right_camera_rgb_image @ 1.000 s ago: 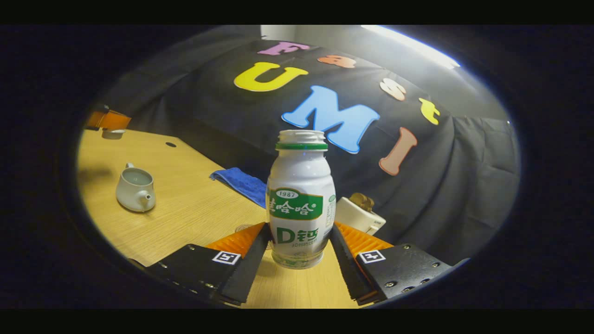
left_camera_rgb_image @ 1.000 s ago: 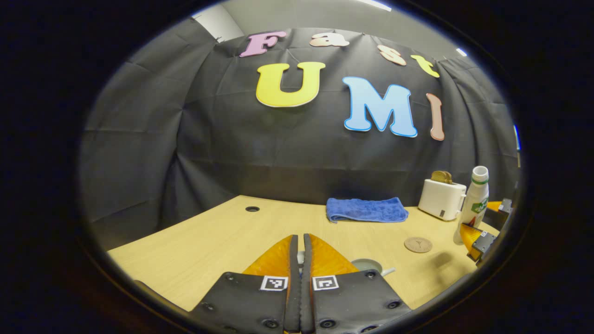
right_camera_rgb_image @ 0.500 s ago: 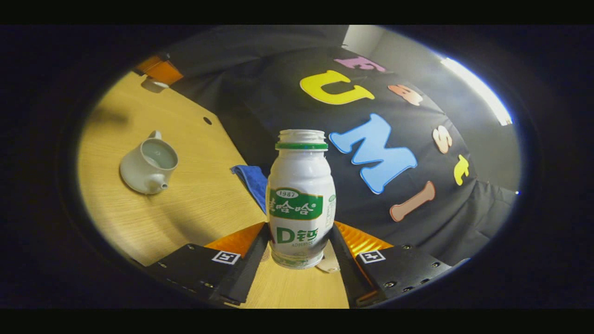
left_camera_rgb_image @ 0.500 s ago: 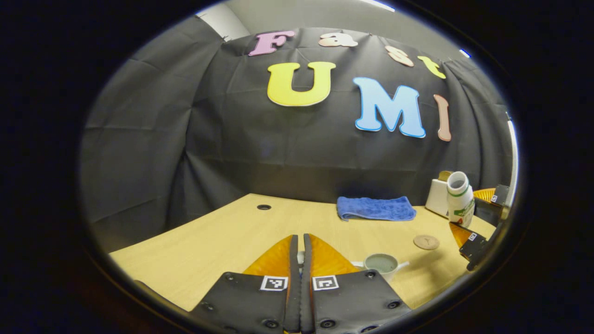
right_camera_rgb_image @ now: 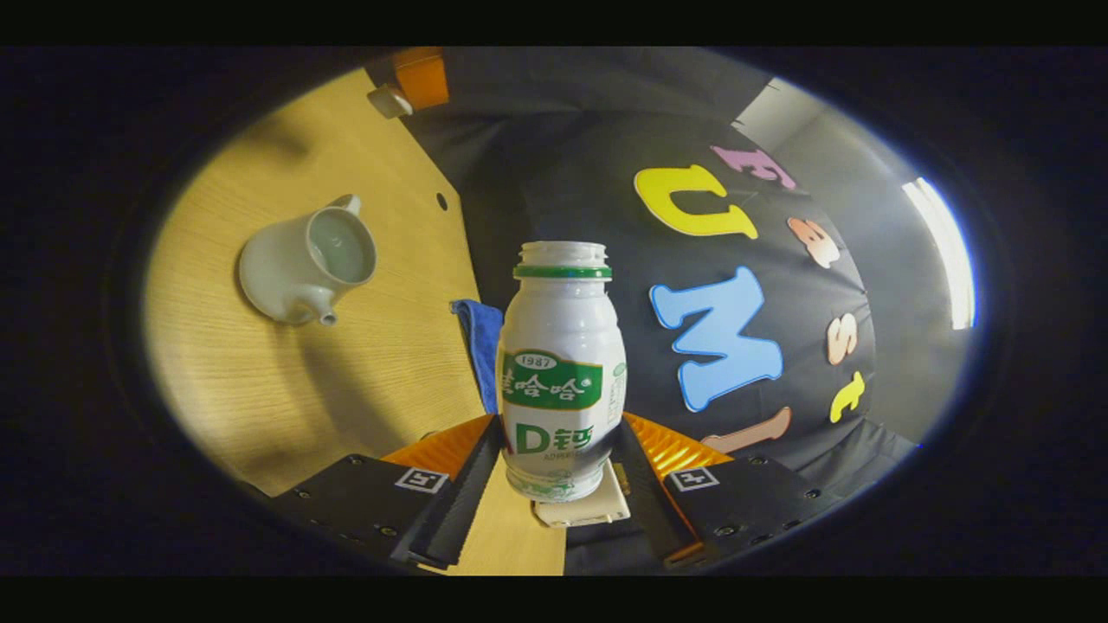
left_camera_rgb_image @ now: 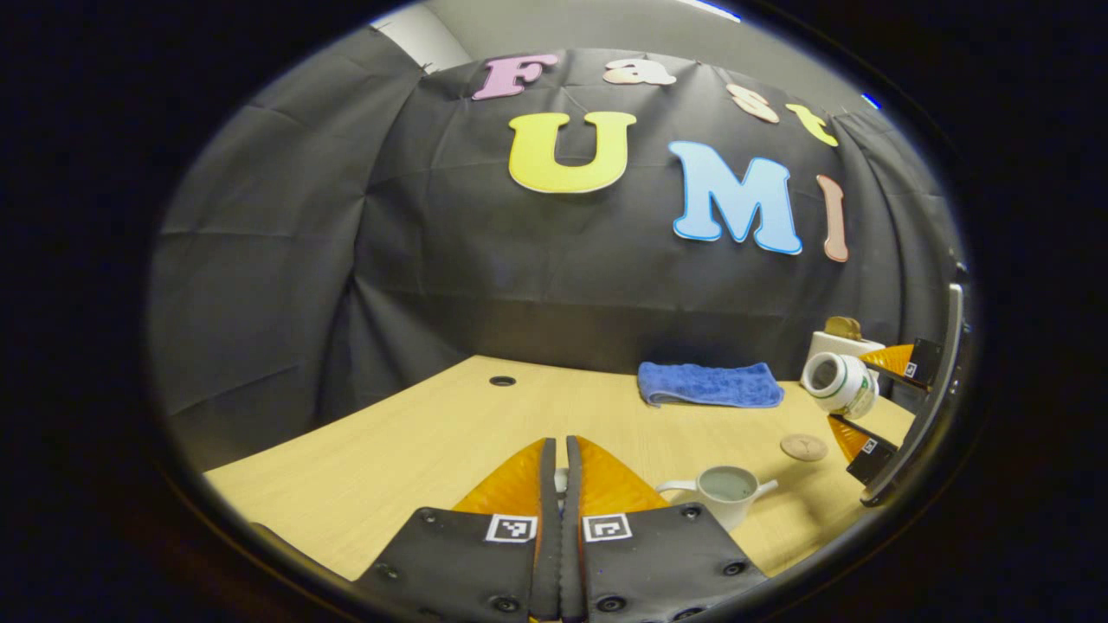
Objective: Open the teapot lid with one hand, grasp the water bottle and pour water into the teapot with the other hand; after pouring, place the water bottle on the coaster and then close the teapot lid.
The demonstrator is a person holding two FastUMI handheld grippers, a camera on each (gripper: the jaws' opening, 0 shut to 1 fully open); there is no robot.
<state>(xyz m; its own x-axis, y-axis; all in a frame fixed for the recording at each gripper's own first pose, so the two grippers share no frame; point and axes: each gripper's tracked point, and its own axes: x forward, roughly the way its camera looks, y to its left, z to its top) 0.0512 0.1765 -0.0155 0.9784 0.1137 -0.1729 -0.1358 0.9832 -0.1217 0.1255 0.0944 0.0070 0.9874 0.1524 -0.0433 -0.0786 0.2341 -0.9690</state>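
My right gripper [right_camera_rgb_image: 558, 472] clamps the water bottle [right_camera_rgb_image: 561, 372], tipped — mouth toward the open teapot [right_camera_rgb_image: 305, 268], which sits left of the bottle's axis. My left gripper [left_camera_rgb_image: 560, 472] is pinched on the lid [right_camera_rgb_image: 388, 101] — I think.

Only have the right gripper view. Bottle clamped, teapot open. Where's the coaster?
Observer: In the left gripper view the coaster lies bare on the table, between the teapot and the right gripper.
Operator: Bottle over the pot?
Observer: Looks short of it. The water bottle is tipped on its side in the air, beyond the coaster, mouth toward the left gripper's camera.
Operator: Left gripper's grip?
Observer: The left gripper has its fingers nearly flush, pinching a pale sliver, apparently the knob of the teapot lid.
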